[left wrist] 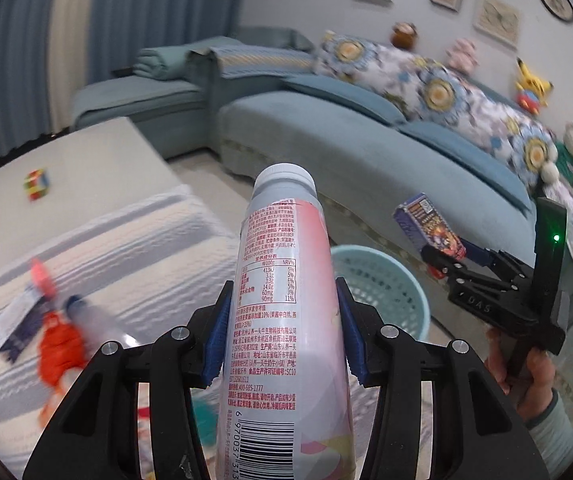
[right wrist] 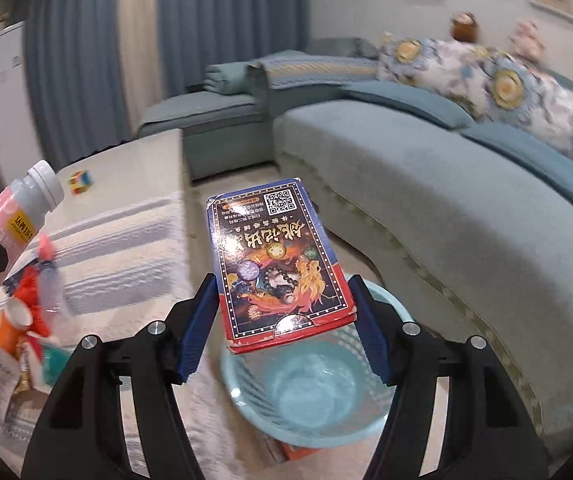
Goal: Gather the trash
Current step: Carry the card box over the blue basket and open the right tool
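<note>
My left gripper point(left wrist: 282, 332) is shut on a pink and white drink bottle point(left wrist: 282, 280) with a white cap, held up in the air; the bottle also shows in the right wrist view point(right wrist: 18, 216). My right gripper point(right wrist: 282, 320) is shut on a blue and red printed card box point(right wrist: 278, 260), held above a light blue mesh bin point(right wrist: 314, 392) on the floor. In the left wrist view the right gripper point(left wrist: 442, 258) holds the box point(left wrist: 430, 226) beyond the bin point(left wrist: 382, 284). More litter lies on the table's white cloth: an orange wrapper point(left wrist: 60, 344), a clear bottle point(right wrist: 52, 292), paper packets point(left wrist: 16, 320).
A low table point(left wrist: 86, 152) with a striped white cloth point(left wrist: 106, 248) stands left, with a colour cube point(left wrist: 37, 184) on it. A blue sofa point(right wrist: 446, 200) with flowered cushions and soft toys curves along the right. Blue curtains hang behind.
</note>
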